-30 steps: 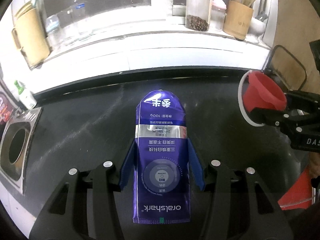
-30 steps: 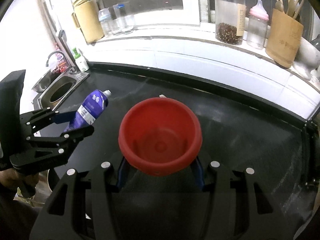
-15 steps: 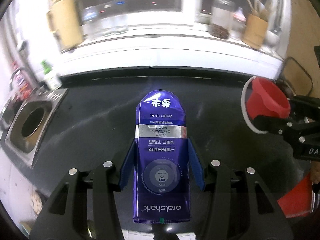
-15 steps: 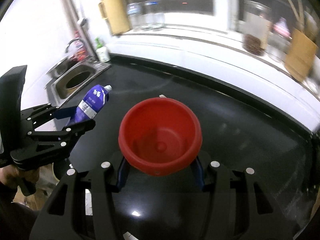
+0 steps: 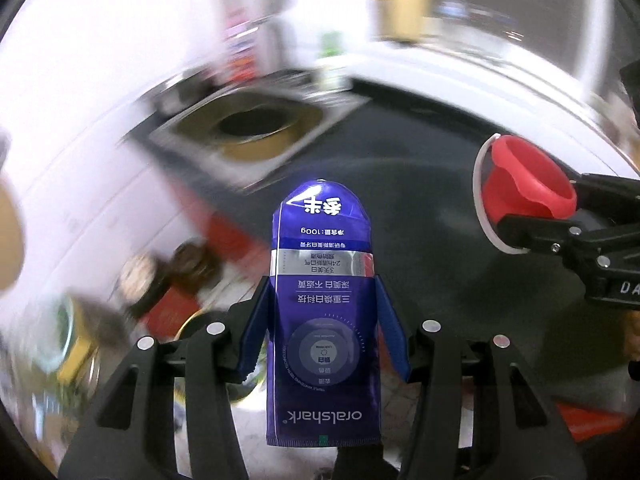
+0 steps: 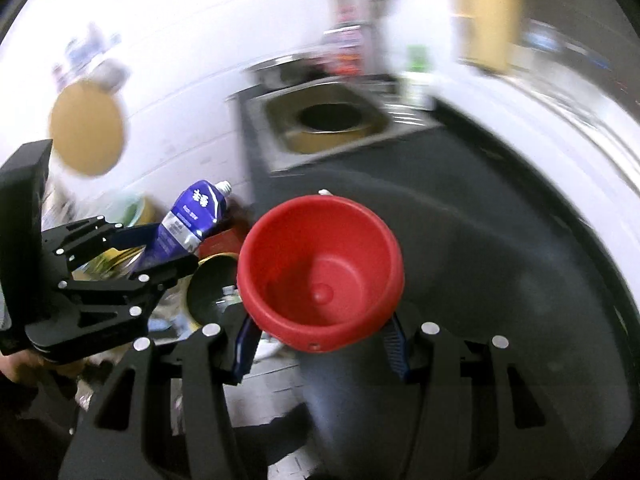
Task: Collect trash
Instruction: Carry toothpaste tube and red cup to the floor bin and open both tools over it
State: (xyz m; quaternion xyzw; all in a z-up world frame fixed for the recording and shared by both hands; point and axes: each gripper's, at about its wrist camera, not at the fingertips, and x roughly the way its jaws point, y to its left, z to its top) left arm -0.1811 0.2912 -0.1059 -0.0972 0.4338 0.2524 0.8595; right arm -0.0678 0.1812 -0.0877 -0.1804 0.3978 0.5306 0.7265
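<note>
Trash, a flattened purple toothpaste tube (image 5: 324,312) clenched lengthwise in our left gripper (image 5: 326,332), is hanging nearer the floor clutter than the red plastic cup (image 6: 320,276) our right gripper (image 6: 320,336) is clasping.

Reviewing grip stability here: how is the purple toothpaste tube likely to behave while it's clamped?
The toothpaste tube looks flattened and glossy, so probably light, pliable and a bit slippery. The left gripper pinches its sides, leaving the capless neck unsupported; it may flex.

Left gripper (image 5: 324,328), black frame, blue pads: angled downward, clamped on a purple toothpaste tube (image 5: 322,312). Right gripper (image 6: 320,340), same build: angled downward, clamped on a red plastic cup (image 6: 320,272).
</note>
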